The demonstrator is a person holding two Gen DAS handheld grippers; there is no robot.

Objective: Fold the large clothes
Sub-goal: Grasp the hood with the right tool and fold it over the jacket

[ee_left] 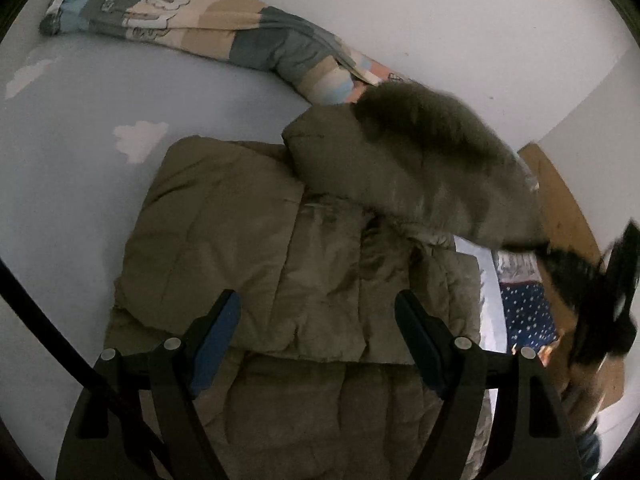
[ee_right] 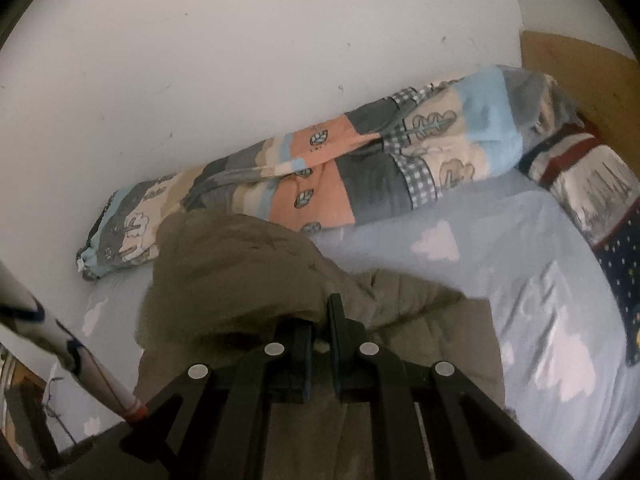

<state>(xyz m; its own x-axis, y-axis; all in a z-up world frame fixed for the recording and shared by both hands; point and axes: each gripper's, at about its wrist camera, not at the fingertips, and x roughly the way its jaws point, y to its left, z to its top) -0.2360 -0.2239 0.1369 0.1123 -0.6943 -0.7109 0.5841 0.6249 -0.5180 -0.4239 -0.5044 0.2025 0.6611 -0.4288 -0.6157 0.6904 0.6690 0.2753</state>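
Note:
An olive padded coat lies partly folded on the bed. Its hood, edged with dark fur, is lifted above the coat's body at the upper right. My left gripper is open and empty, hovering over the coat's middle. My right gripper is shut on the hood and holds it raised over the coat. In the left wrist view the right gripper is a dark blur at the right edge.
The bed has a pale blue sheet with white clouds. A rolled patchwork quilt lies along the white wall. A patterned pillow sits by the wooden headboard. A white pole crosses the lower left.

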